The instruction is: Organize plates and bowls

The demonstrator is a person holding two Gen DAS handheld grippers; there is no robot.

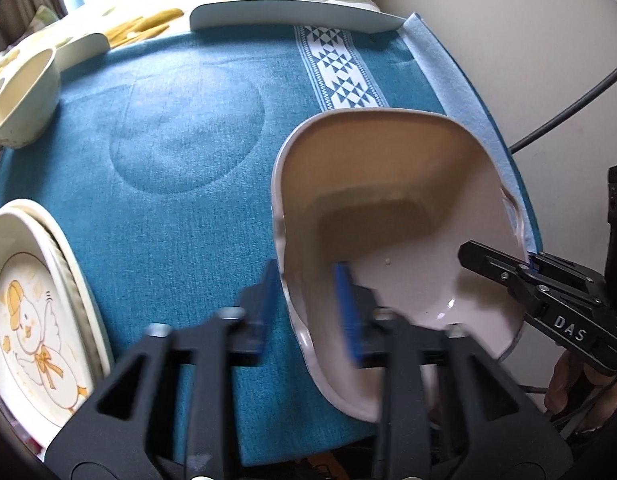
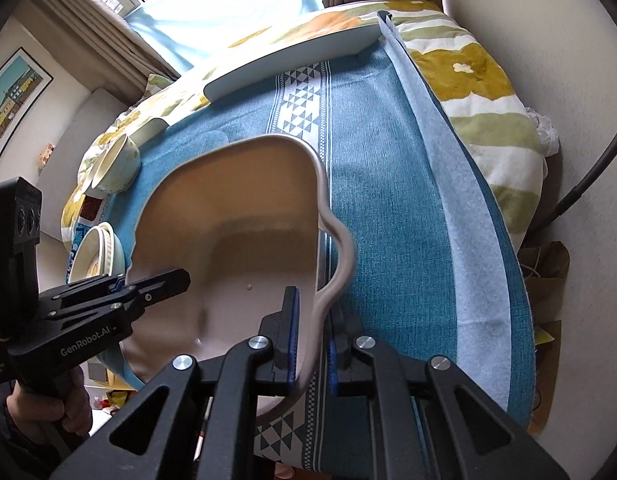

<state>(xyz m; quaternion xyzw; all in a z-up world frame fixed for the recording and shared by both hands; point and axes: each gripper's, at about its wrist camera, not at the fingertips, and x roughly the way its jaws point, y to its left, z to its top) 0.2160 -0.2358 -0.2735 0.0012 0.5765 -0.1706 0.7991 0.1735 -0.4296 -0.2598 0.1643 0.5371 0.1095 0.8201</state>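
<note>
Underneath, the blue cloth covered the desk, with a floral bed beyond it. Above the cloth's right side I held the pink dish tilted, one tool on each side. My right tool was nearly closed, its blue pads pinching the dish's wavy rim. My left tool straddled the opposite rim, pads on either side with a gap showing, so I could not tell whether it gripped. At the left edge sat stacked plates, the top one showing a duck. Farther back stood a cream bowl.
</note>
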